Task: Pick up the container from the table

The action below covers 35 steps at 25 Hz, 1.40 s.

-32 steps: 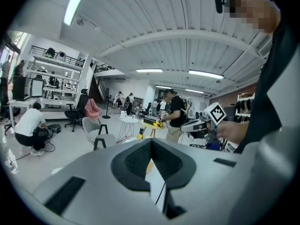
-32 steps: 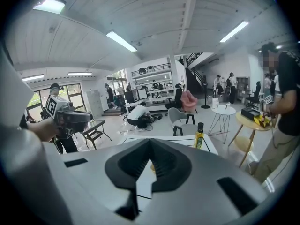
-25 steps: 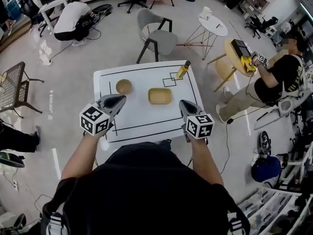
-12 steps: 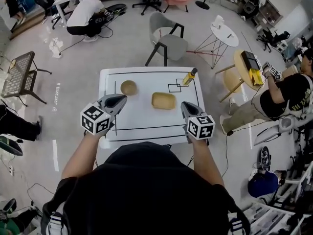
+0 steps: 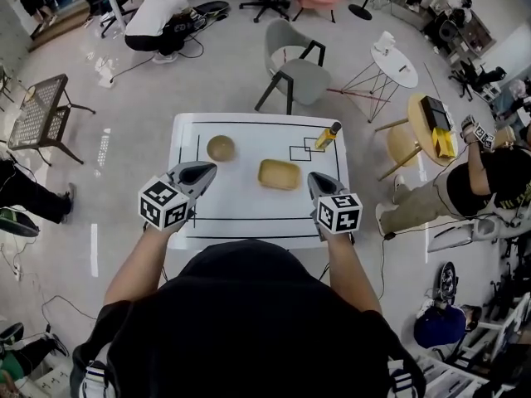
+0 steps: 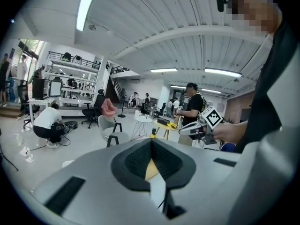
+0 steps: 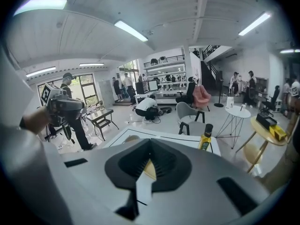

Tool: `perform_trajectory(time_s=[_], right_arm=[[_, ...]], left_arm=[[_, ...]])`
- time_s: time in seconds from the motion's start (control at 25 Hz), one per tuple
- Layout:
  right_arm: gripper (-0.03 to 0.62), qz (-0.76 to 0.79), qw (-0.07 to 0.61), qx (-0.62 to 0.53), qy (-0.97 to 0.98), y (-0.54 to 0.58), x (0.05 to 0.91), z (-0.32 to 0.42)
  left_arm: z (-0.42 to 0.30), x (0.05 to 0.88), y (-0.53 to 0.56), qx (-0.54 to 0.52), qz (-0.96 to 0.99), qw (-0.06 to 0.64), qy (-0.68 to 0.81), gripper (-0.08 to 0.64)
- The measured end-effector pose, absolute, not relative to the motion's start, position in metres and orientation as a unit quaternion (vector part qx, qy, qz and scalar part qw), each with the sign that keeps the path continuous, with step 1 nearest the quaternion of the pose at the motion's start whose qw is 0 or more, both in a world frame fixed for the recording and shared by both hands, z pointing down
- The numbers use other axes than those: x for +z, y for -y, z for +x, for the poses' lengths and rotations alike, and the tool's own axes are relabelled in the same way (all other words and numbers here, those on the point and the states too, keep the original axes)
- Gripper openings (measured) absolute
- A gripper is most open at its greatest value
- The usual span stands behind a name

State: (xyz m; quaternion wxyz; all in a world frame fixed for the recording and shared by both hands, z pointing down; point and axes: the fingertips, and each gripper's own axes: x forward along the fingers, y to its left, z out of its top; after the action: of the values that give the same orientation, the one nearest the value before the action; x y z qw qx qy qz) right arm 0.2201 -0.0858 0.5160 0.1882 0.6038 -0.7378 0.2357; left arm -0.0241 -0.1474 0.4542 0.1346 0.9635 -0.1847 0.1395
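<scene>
Both claws are closed and empty, held out over the near edge of a white table [image 5: 249,229] marked with black lines.

Your left claw [image 5: 209,169] hangs over the near left part of the table, its two jaws pressed together at the tips. Your right claw [image 5: 314,177] hangs over the near right part, its jaws shut in the same way. Nothing is between either pair. In each gripper view a thin tan sliver shows through the gap behind the closed tips, but you cannot tell what it belongs to.

The container [image 5: 279,174] is a shallow, tan, rectangular dish. It lies flat near the middle of the table, slightly right of centre. It sits between your two claws and a little farther from you than their tips. It is closer to the right claw, just left of that tip, with bare table between them. The left claw is well apart from it, off to the left.

A round tan bowl [image 5: 220,148] sits left of the container and farther from you, just beyond the left claw's tip. A yellow bottle [image 5: 329,136] with a dark cap stands upright near the far right corner, beside two small black squares drawn on the table. A grey chair [image 5: 292,71] stands past the far edge.
</scene>
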Motion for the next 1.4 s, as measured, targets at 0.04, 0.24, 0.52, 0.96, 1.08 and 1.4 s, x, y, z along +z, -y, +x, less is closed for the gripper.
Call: perform_trajectory(time_s=[0.04,0.24,0.52,0.96,1.08,1.4], right_arm=[[0.006,0.602,0.190,0.237,0.739,0.086,0.517,0.222],[0.006,0.591,0.202,0.244,0.741,0.092,0.525,0.231],[0.006,0.579,0.224,0.247,0.744,0.099,0.545,0.246],[0.006,0.556,0.237,0.259,0.754,0.116,0.566,0.249],[0.006,0.551,0.239,0.259,0.757,0.120,0.569,0.249],[0.006,0.533,0.257,0.265,0.762,0.124,0.585,0.251]], left_arm=[[-0.022,0.454,0.147,0.141,0.963,0.135,0.186,0.006],[-0.012,0.455,0.150,0.139,0.961,0.141,0.195,0.006],[-0.001,0.463,0.154,0.141,0.956,0.151,0.207,0.006],[0.007,0.475,0.165,0.146,0.948,0.168,0.226,0.006],[0.008,0.478,0.167,0.148,0.947,0.170,0.229,0.006],[0.013,0.483,0.175,0.150,0.942,0.179,0.239,0.006]])
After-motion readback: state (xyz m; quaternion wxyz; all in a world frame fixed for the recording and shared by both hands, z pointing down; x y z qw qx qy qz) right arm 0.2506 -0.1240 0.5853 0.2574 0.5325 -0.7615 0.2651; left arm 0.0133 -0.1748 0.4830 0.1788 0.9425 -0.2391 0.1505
